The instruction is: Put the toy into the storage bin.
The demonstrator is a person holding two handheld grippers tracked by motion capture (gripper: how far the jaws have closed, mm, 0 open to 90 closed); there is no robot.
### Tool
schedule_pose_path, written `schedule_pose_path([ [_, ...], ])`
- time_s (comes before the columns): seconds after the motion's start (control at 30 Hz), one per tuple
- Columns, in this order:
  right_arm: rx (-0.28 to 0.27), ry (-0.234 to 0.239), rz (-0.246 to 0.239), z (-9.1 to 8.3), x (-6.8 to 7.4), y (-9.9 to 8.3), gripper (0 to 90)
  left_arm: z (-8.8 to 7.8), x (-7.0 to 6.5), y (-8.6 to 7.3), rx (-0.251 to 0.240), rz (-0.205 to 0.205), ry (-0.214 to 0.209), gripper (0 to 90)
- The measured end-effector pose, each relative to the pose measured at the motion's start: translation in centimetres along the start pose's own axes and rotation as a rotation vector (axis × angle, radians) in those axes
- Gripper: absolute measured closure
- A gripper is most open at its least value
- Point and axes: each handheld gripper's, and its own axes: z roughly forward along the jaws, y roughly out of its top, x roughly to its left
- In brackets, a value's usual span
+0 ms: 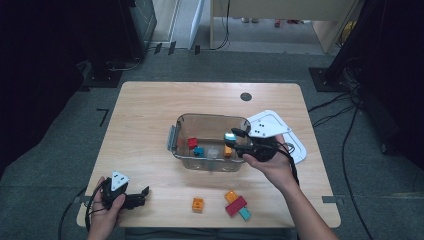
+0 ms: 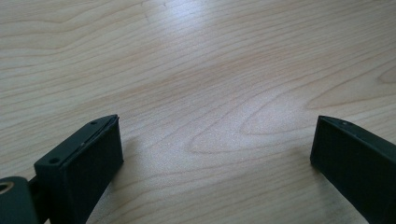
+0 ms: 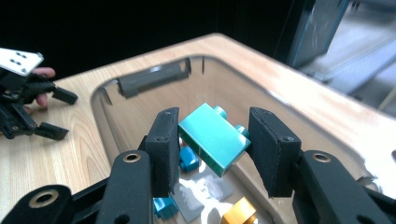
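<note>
My right gripper [image 1: 236,140] hangs over the right end of a clear plastic container [image 1: 210,117], shut on a teal brick [image 1: 230,136]. In the right gripper view the teal brick [image 3: 212,137] sits tilted between the two pads of the right gripper [image 3: 215,127], studs pointing away, above the container's [image 3: 154,70] inside. Below it lie a blue brick [image 3: 188,158], an orange brick [image 3: 238,212] and a pale grey piece [image 3: 198,193]. My left gripper [image 1: 143,196] rests at the table's front left corner; its jaws stand wide apart over bare wood [image 2: 212,140].
A white lid [image 1: 287,135] lies right of the container. Near the front edge sit an orange brick [image 1: 198,204], a second orange brick [image 1: 231,196], a red brick [image 1: 235,205] and a teal brick [image 1: 245,213]. A red brick [image 1: 192,142] lies in the container.
</note>
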Motion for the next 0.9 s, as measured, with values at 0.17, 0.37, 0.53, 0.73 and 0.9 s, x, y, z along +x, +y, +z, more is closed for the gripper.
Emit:
schedule_pose_path([
  [0.17, 0.082, -0.008, 0.026, 1.1, -0.6, 0.5, 55.4, 0.0, 0.0, 0.0, 0.002, 0.002, 0.0, 2.1],
  [0.37, 0.246, -0.007, 0.037, 2.8, -1.0, 1.1, 55.4, 0.0, 0.0, 0.0, 0.002, 0.002, 0.0, 2.1],
  [0.53, 0.338, -0.008, 0.038, 3.7, -1.1, 1.2, 55.4, 0.0, 0.0, 0.0, 0.001, 0.001, 0.0, 2.1],
  [0.73, 0.441, -0.01, 0.034, 4.8, -1.2, 1.5, 55.4, 0.0, 0.0, 0.0, 0.001, -0.001, 0.0, 2.1],
  [0.9, 0.494, -0.02, 0.025, 5.4, -1.1, 1.4, 55.4, 0.0, 0.0, 0.0, 0.001, -0.001, -0.001, 2.1],
])
